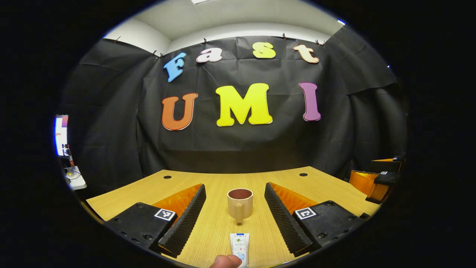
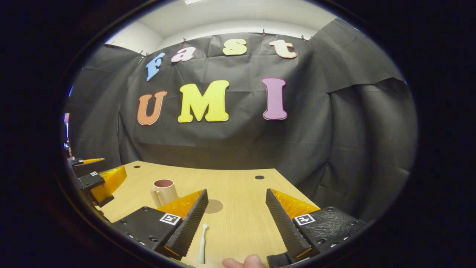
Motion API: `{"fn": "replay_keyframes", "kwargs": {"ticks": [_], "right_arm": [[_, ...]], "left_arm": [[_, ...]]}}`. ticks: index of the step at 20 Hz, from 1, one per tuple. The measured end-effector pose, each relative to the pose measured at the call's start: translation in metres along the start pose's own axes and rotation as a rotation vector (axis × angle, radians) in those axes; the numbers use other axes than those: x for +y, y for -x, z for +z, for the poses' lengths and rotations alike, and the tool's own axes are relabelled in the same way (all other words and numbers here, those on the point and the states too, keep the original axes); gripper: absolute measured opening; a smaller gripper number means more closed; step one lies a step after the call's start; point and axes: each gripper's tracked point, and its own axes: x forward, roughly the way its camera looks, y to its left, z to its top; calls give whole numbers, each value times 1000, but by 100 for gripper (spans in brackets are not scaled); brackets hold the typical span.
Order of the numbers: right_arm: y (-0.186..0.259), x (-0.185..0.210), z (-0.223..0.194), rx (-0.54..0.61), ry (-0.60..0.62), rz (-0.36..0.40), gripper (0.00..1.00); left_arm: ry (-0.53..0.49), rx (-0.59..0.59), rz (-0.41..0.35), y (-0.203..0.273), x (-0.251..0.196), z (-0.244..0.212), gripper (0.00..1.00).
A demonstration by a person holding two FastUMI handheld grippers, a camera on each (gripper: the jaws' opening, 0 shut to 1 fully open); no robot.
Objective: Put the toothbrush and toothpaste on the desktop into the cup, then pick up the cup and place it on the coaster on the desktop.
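Note:
A beige cup [image 1: 240, 204] with a dark inside stands upright on the wooden desktop [image 1: 223, 182], handle toward me, framed between the fingers of my left gripper [image 1: 235, 219], which is open. A white toothpaste tube [image 1: 240, 246] lies flat just in front of that gripper. In the right gripper view the cup [image 2: 163, 191] stands at the left, a round brown coaster [image 2: 213, 206] lies right of it, and a pale toothbrush [image 2: 202, 243] lies near the left finger of my open right gripper [image 2: 235, 223]. The other gripper [image 2: 97, 180] shows at the far left.
The black cloth wall closes the desk's far side. Two small round holes [image 1: 167, 177] [image 1: 303, 174] sit near the desk's back edge. A fingertip [image 1: 225, 261] shows at the bottom. A bright screen [image 1: 61, 134] stands off the desk's left side. The other gripper [image 1: 379, 178] is at the right.

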Motion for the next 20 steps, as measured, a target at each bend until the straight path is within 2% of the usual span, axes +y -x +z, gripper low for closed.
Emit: {"fn": "replay_keyframes", "kwargs": {"ticks": [6,14,20], "right_arm": [[-1,1,-3,10,0,7,94],[-5,0,-22,67,1,19,94],[-9,-4,-44,120,11,15,94]], "left_arm": [[-12,53,-5,2,-2,-12,100],[-8,249,-32,10,-10,-66,100],[27,469,-72,16,-20,-125,100]]}}
